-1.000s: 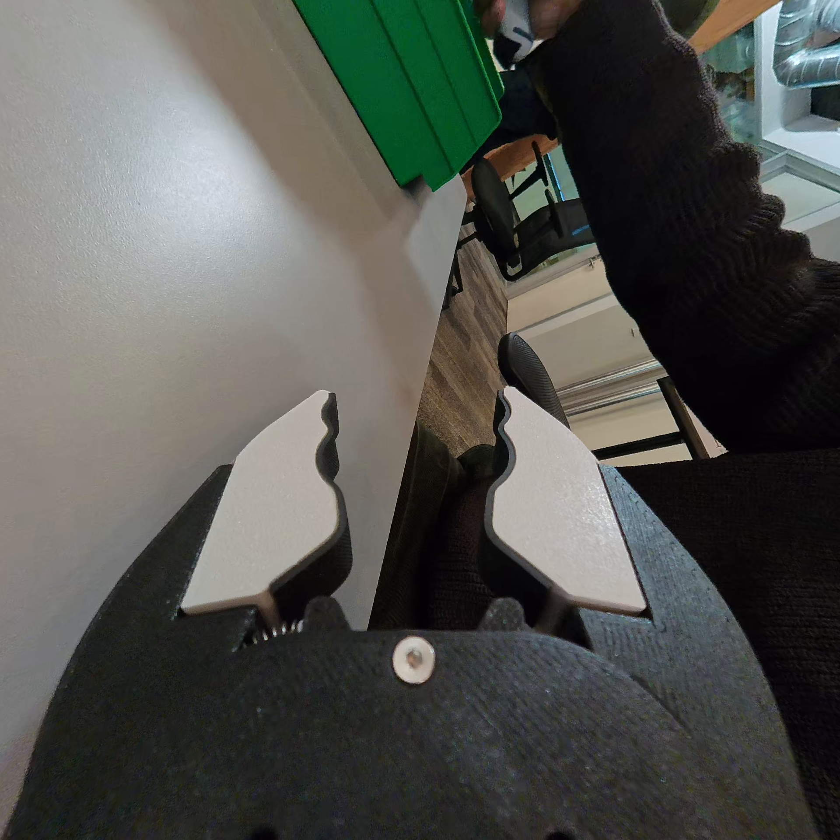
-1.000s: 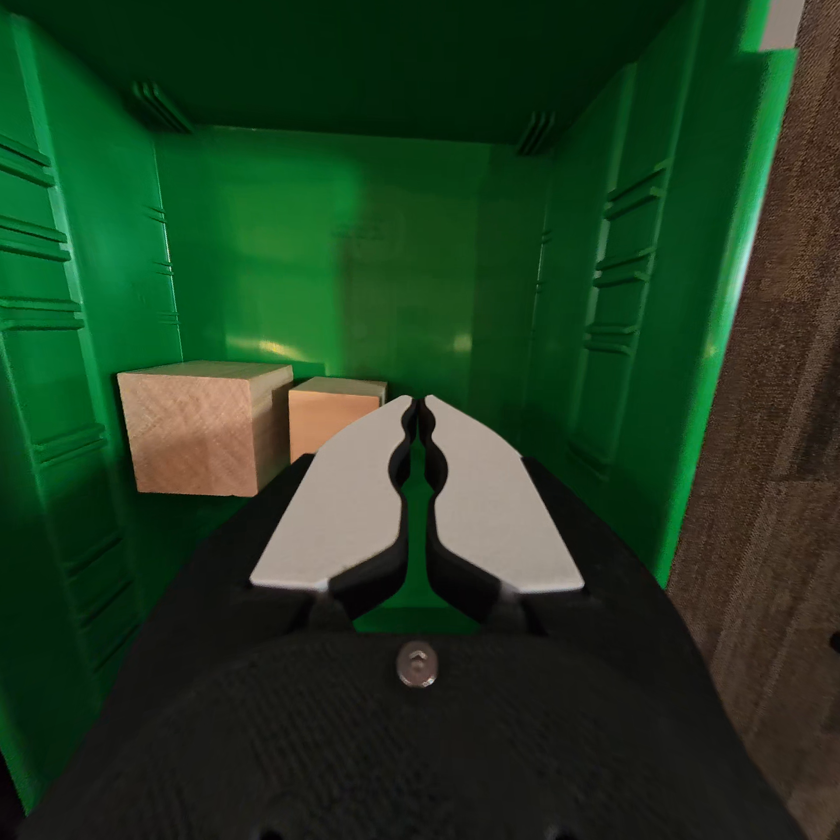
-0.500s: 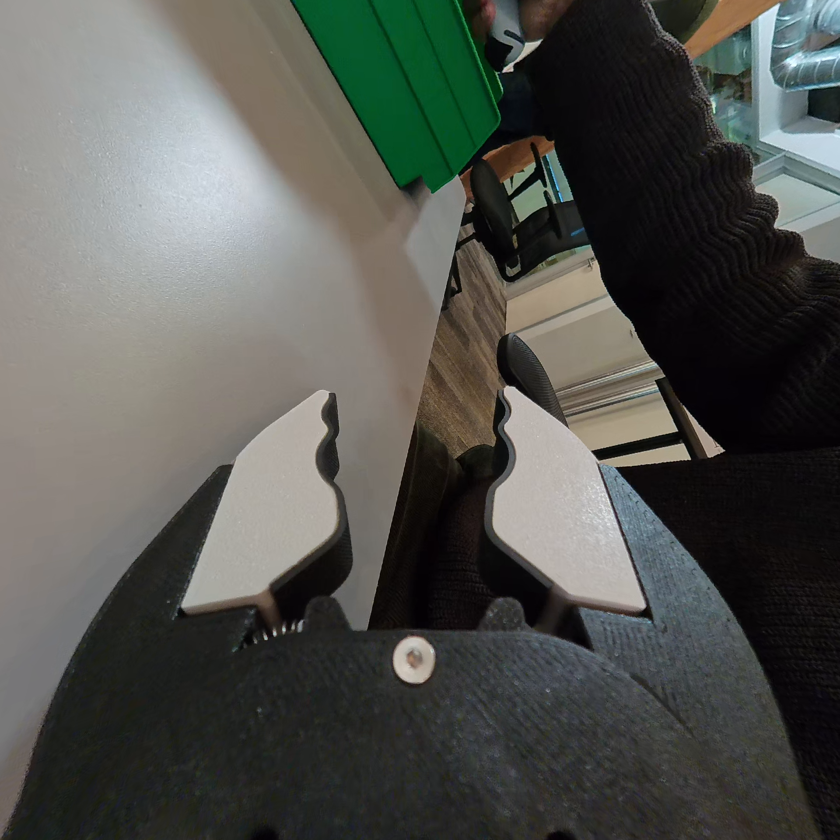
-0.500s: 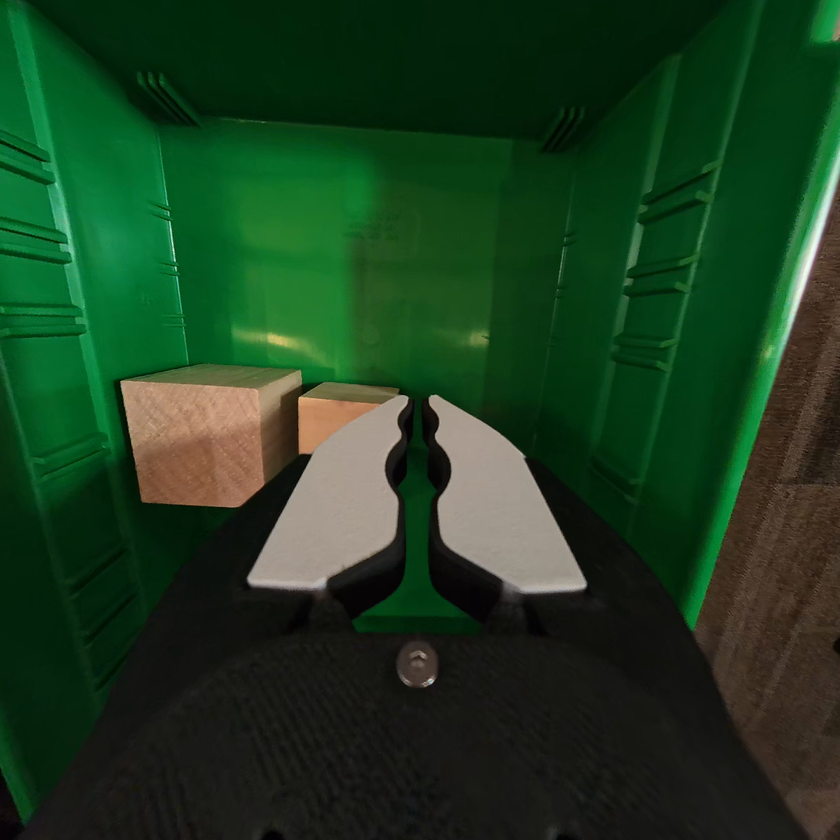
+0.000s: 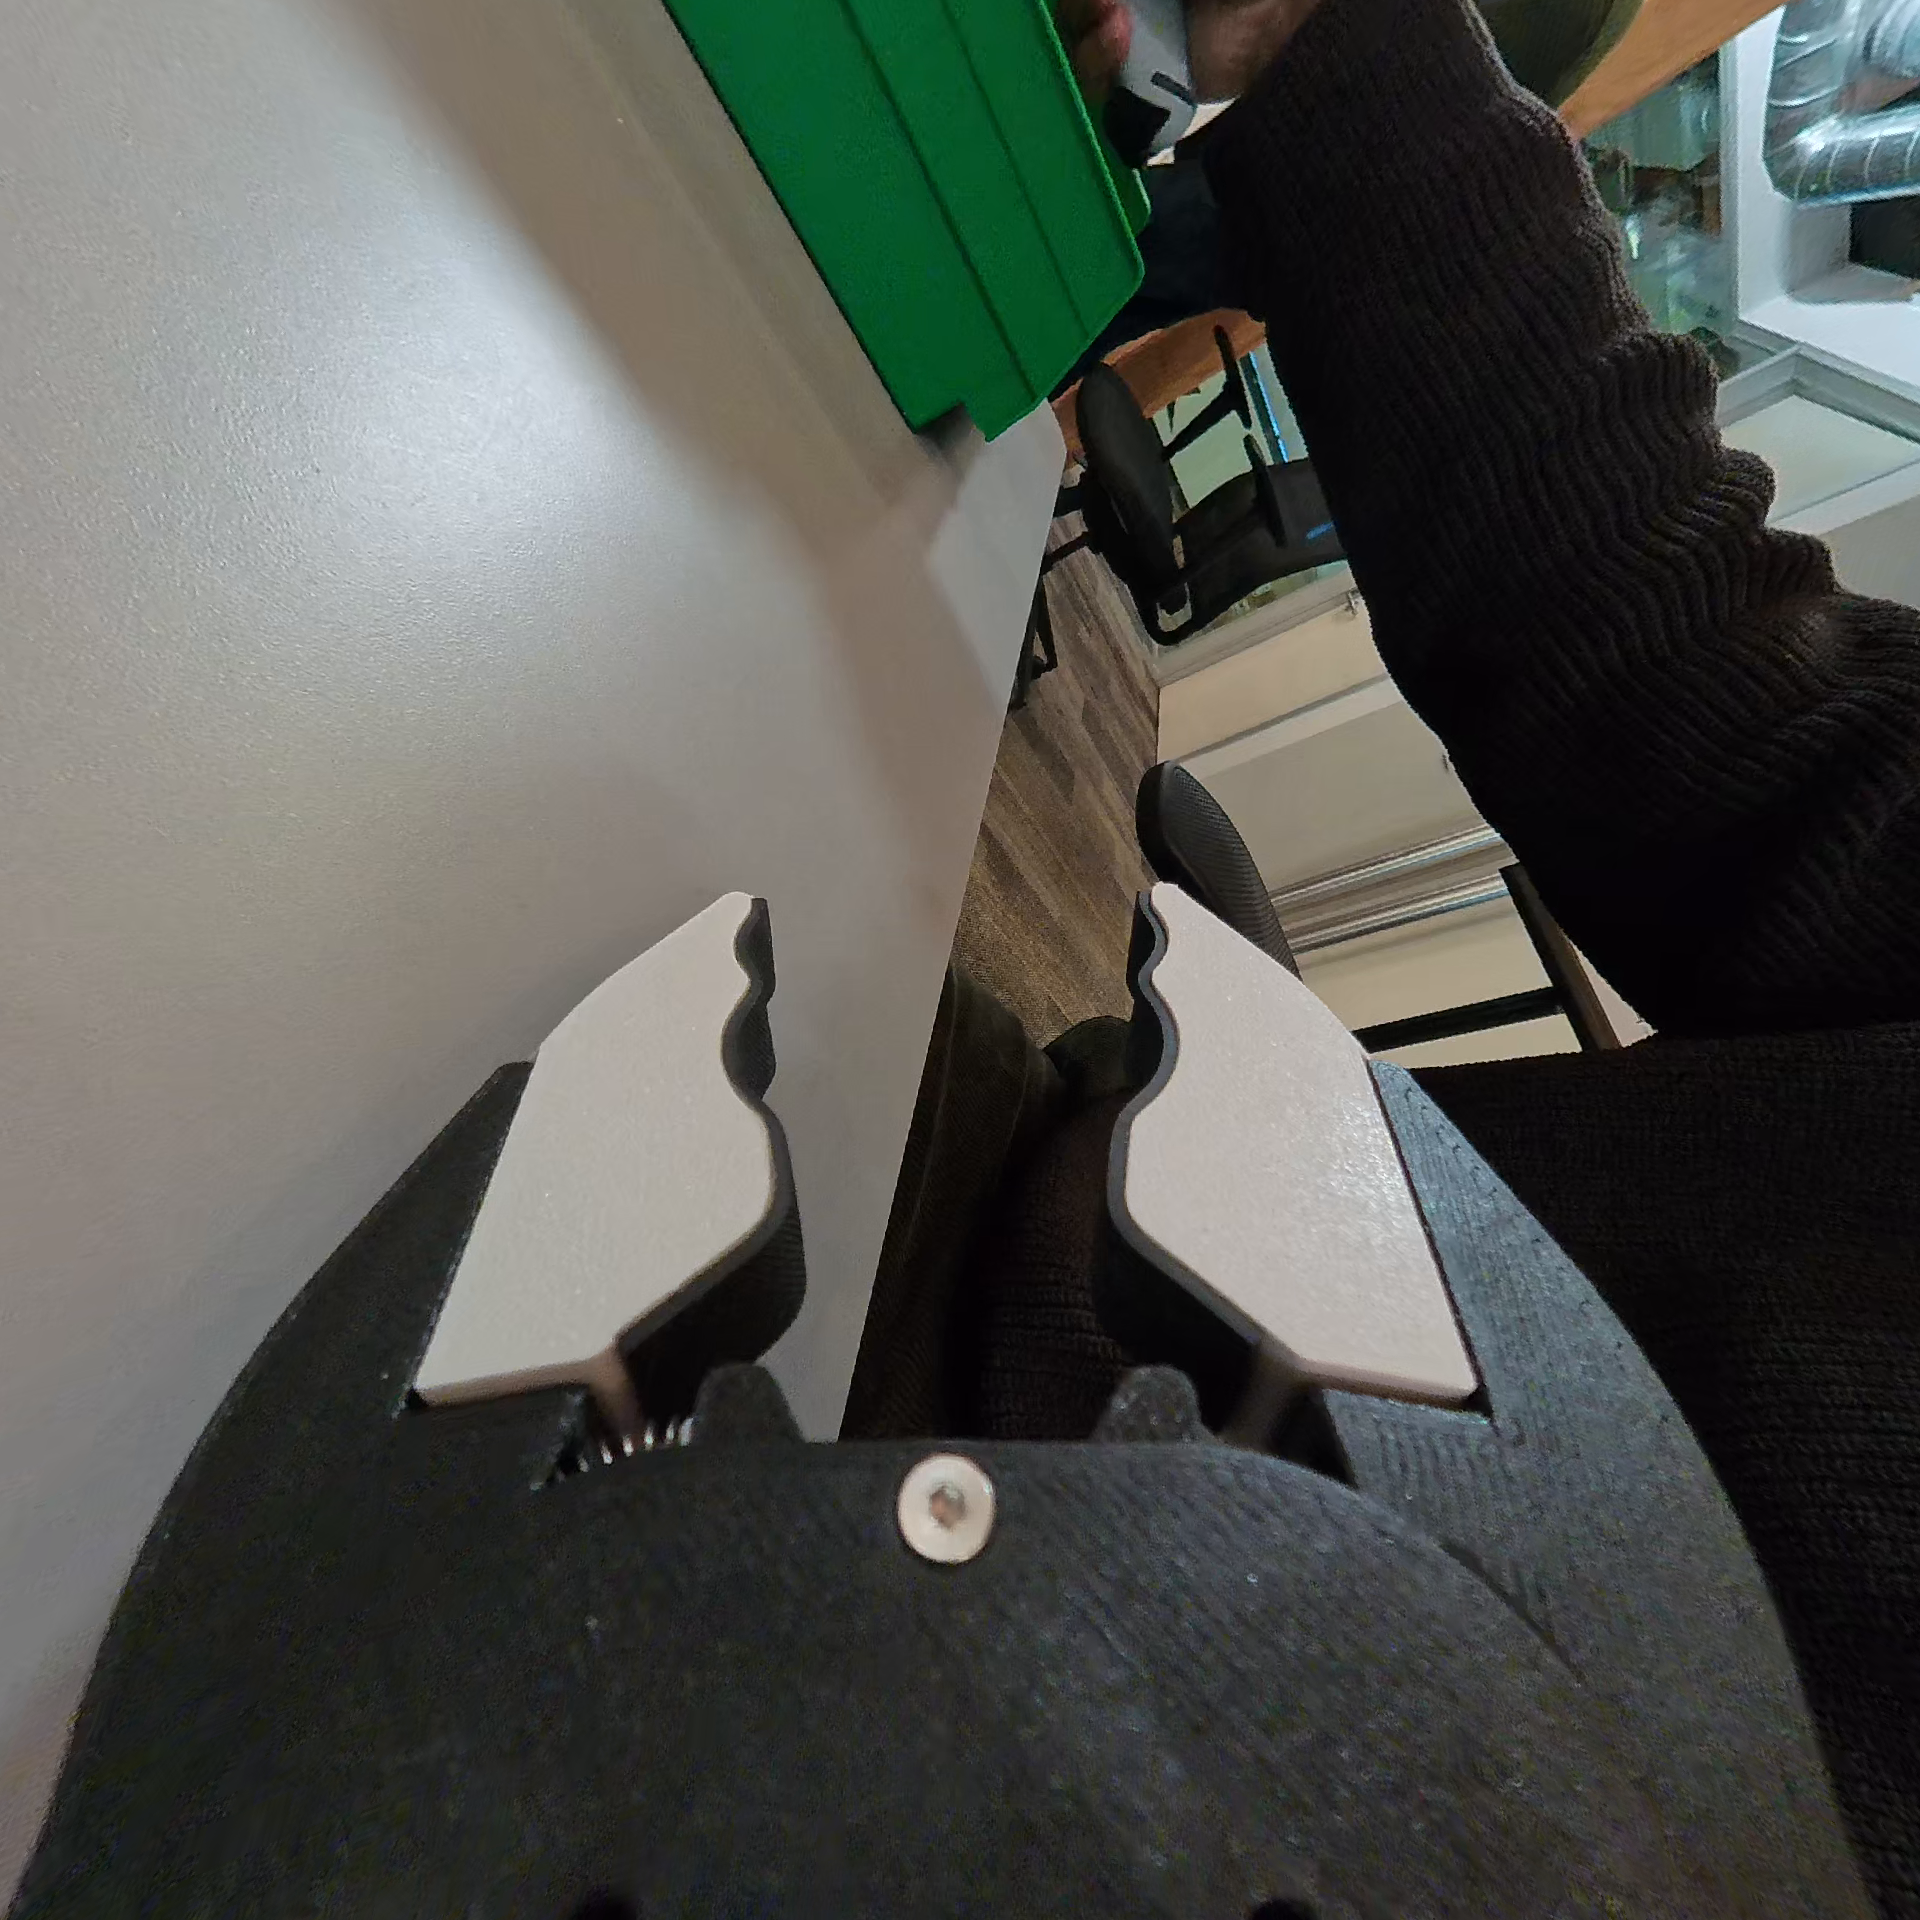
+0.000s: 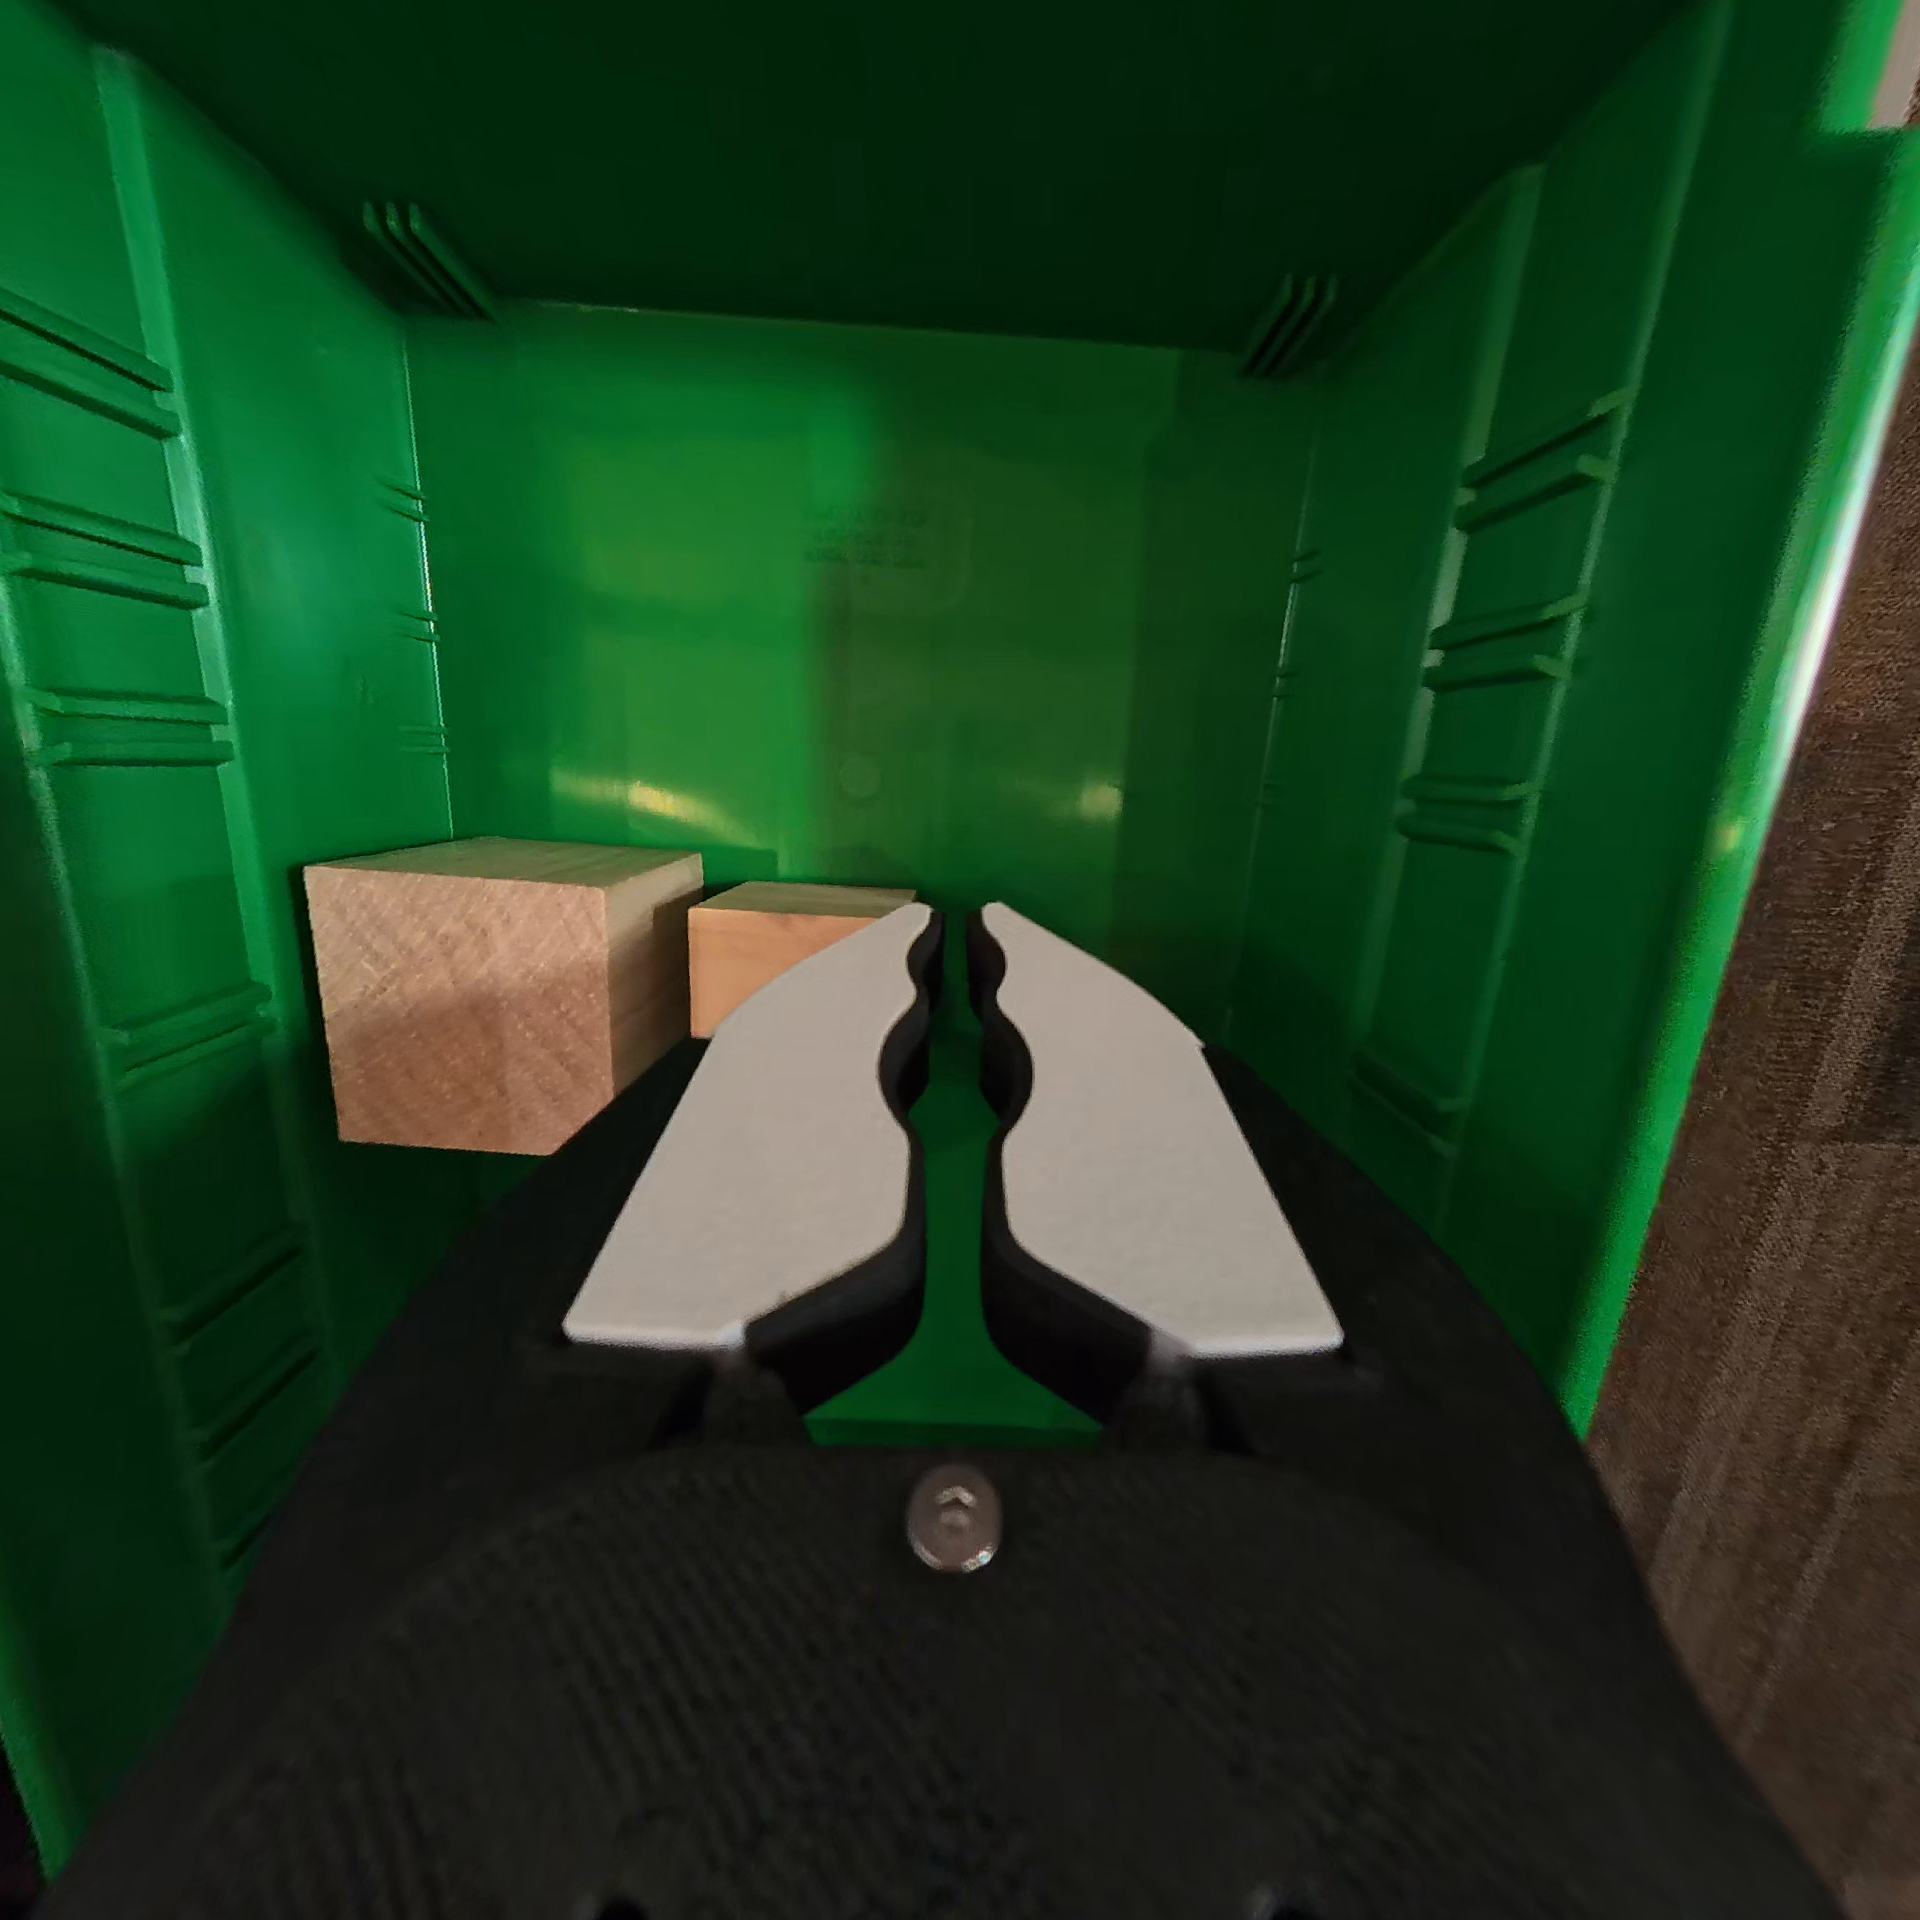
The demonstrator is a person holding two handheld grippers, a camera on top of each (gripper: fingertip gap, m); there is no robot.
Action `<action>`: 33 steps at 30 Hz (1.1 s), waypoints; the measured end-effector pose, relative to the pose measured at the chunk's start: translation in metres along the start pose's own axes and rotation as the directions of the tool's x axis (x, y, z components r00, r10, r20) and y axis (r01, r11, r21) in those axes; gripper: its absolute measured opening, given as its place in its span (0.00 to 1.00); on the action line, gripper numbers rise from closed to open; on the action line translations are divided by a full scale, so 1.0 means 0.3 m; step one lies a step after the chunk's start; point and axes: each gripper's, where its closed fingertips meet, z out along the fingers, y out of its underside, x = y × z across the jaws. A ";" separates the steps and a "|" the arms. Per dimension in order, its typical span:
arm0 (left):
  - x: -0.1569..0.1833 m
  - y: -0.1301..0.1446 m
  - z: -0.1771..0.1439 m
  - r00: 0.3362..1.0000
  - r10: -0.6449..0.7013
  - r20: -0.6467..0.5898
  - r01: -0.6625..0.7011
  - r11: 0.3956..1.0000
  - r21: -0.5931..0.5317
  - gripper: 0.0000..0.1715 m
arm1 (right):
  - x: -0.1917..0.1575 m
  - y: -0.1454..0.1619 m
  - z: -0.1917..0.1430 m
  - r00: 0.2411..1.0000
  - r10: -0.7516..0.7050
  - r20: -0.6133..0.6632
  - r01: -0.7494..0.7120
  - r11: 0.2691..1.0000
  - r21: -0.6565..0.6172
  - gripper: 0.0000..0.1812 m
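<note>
My right gripper (image 6: 956, 920) is inside a green plastic bin (image 6: 260, 727), low over its floor. Its jaws are all but shut, a thin slit between the tips, and hold nothing. A large wooden block (image 6: 468, 997) sits in the bin's far left corner. A smaller wooden block (image 6: 774, 945) sits just right of it, partly hidden behind my left fingertip. My left gripper (image 5: 951, 904) is open and empty, hanging over the edge of the white table (image 5: 416, 623). The green bin (image 5: 935, 187) stands at the table's far corner in that view.
A person's dark knitted sleeve (image 5: 1558, 520) reaches over the bin. Black office chairs (image 5: 1132, 468) stand on the wood-pattern floor beyond the table. Brown carpet (image 6: 1818, 1039) shows right of the bin's wall.
My right gripper has moved farther into the bin, so less floor shows on the right, and its tips have parted by a hair. The left gripper has not moved.
</note>
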 end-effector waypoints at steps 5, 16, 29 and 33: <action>0.004 -0.012 -0.007 1.000 0.015 0.000 -0.015 1.000 0.019 0.39 | -0.006 -0.078 -0.095 0.999 -0.022 -0.034 0.028 0.981 0.193 0.02; -0.008 -0.122 -0.094 0.986 0.125 0.109 -0.143 0.974 0.176 0.36 | -0.771 0.047 -0.531 0.881 -0.437 0.178 0.185 0.668 0.721 0.17; -0.024 -0.234 -0.222 0.698 0.475 0.536 -0.637 0.754 0.163 0.37 | -1.321 0.283 -0.525 0.267 -0.559 0.785 -0.350 0.703 0.619 0.29; 0.011 -0.168 -0.173 0.618 0.646 0.448 -0.723 0.690 0.002 0.38 | -1.351 0.312 -0.474 0.336 -0.642 0.689 -0.225 0.656 0.721 0.28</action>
